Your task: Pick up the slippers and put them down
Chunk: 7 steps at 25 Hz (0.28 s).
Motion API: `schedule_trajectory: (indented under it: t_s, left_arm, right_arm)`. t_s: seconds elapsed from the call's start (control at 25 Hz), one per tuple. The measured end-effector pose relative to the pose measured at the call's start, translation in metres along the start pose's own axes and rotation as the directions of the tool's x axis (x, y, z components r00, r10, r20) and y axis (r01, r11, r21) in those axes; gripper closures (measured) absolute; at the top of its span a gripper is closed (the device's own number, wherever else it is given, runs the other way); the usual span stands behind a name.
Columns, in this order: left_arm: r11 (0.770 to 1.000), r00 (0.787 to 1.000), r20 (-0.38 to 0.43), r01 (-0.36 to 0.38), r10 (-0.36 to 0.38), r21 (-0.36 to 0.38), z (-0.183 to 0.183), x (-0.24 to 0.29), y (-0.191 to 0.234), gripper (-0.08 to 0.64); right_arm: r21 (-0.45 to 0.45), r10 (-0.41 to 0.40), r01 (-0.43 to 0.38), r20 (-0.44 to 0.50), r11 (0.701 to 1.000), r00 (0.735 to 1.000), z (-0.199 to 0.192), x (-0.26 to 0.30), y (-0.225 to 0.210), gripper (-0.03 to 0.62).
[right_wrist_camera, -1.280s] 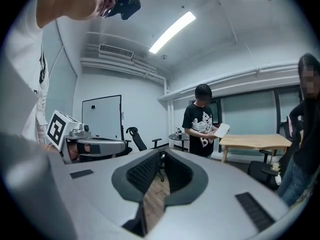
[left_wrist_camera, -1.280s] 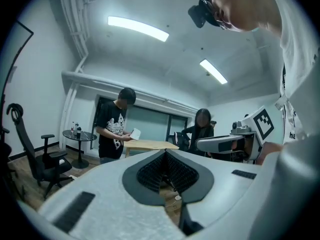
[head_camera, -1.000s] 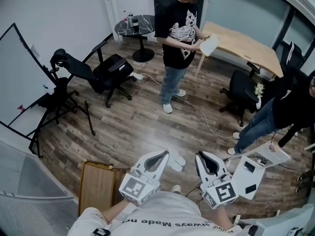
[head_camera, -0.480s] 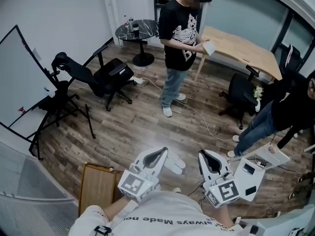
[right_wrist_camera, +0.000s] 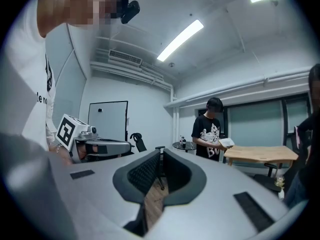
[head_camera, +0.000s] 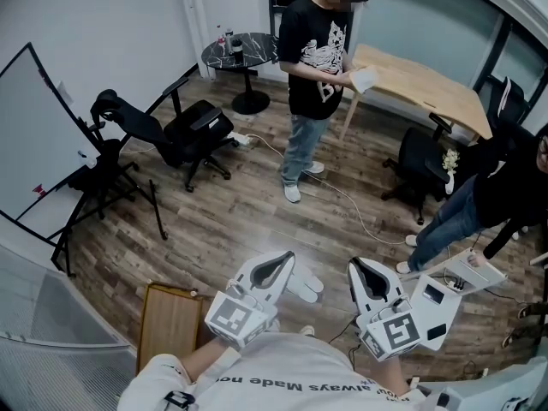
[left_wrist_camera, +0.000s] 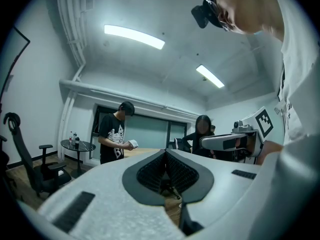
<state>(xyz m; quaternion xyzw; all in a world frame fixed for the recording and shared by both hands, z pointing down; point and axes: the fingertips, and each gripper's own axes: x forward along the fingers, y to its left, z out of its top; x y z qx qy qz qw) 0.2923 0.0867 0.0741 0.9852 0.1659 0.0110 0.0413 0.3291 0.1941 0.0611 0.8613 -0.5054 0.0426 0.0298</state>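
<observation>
Where the dark wood-plank floor [head_camera: 231, 221] shows between my two grippers, item one: flat white slippers [head_camera: 306, 284], lying side by side on the planks. Their near ends are covered in the head view by my left gripper, and neither gripper view shows them.

Item two: left gripper [head_camera: 279, 264], white shell with dark ribbed pads [left_wrist_camera: 150, 173], pointing level across the room. Its jaws are brought together at the tips, with nothing between them.

Item three: right gripper [head_camera: 363, 269], same make, well apart from the left and off to the right of the slippers in the head view. Its jaws are pressed close, leaving only a thin slit with nothing in it.

Item four: light wooden panel with a darker rim [head_camera: 169, 322], low and left of my left gripper.

Item five: white cable [head_camera: 355, 205], trailing over the floor beyond the slippers.

Item six: standing person in black printed T-shirt [head_camera: 318, 45] and jeans, holding a white sheet [head_camera: 364, 78], past the cable.

Item seven: round black table [head_camera: 257, 43] bearing bottles [head_camera: 229, 37], left of that person in the picture.

Item eight: black office chair [head_camera: 195, 127], near the table.

Item nine: pale wooden desk [head_camera: 428, 84], behind the standing person.

Item ten: seated person in dark clothes [head_camera: 501, 187], at the right edge.
</observation>
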Motion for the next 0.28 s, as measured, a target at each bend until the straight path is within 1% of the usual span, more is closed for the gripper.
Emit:
schedule_trajectory:
  t_s: [0.28]
  left_arm:
    - [1.000,1.000,0.003,0.006,-0.006,0.015,0.0037,0.0051,-0.0044,0.548]
  right_arm:
    - [-0.002,0.003,-0.003,0.000,1.000,1.000,0.0000,-0.0017,-0.0031,0.569]
